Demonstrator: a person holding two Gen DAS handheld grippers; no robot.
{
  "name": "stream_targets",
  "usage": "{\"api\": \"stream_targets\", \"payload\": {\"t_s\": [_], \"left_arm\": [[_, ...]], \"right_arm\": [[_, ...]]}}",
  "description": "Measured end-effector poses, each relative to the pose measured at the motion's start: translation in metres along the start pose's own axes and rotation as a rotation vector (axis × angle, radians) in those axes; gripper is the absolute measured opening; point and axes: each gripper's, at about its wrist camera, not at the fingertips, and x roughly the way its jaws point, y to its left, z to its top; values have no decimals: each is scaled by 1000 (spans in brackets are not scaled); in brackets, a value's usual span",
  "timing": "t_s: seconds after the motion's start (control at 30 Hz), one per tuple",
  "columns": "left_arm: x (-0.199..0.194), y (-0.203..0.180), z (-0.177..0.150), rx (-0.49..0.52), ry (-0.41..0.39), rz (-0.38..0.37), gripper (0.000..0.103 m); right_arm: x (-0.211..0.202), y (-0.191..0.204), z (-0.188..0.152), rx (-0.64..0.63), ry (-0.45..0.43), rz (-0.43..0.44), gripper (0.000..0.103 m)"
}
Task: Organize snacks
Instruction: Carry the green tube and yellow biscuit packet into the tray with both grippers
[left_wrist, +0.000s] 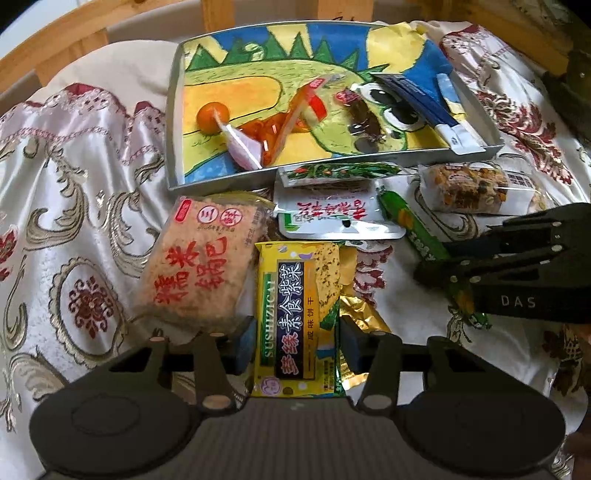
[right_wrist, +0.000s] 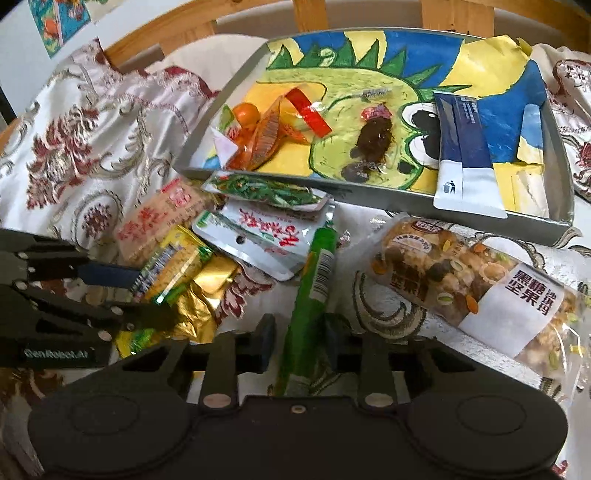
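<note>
A grey tray (left_wrist: 173, 122) lined with a dinosaur drawing holds an orange lollipop (left_wrist: 212, 116), orange wrappers, a dark candy (left_wrist: 364, 116) and blue sachets (left_wrist: 424, 107). In front lie loose snacks. My left gripper (left_wrist: 297, 345) has its pads on both sides of a yellow seaweed cracker pack (left_wrist: 295, 314), shut on it. My right gripper (right_wrist: 300, 341) is closed on a green stick snack (right_wrist: 310, 295); it shows in the left wrist view (left_wrist: 436, 275) too. The left gripper shows in the right wrist view (right_wrist: 144, 295).
A rice crisp pack (left_wrist: 203, 258), a white pouch (left_wrist: 332, 218), a green vegetable pouch (left_wrist: 340, 171), a nut bar (right_wrist: 469, 280) and a gold wrapper (right_wrist: 199, 302) lie on the patterned cloth (left_wrist: 74, 221). A wooden frame (right_wrist: 184, 26) runs behind the tray.
</note>
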Motion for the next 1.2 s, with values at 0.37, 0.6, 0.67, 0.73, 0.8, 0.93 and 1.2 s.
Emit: {"api": "stream_targets", "payload": {"t_s": [0.37,0.6,0.67,0.73,0.8,0.93,1.2], "left_arm": [[-22,-9,1,-37,-47,-43,52],[-34,-6,3,-71,-89,-47,52],[-37,-5,3,-83,-101,-51,52],[-40,-4,3,-94,-113,-52,52],[-43,-2,4,-103,-127,-50,52],[-48,1,6,-118,-158,-40,52],[-58,6,12,-144,-241,-44,52]], "right_arm": [[-12,6,-4,-7,-16,-21,21],[-29,9,-8,-1,-44,-25,20],[-33,11,-10,-2,-50,-31,20],[-39,11,-11,6,-61,-34,20],[-47,10,-11,25,-75,-29,20],[-65,5,-12,71,-126,-13,20],[-81,-12,-9,138,-240,35,20]]}}
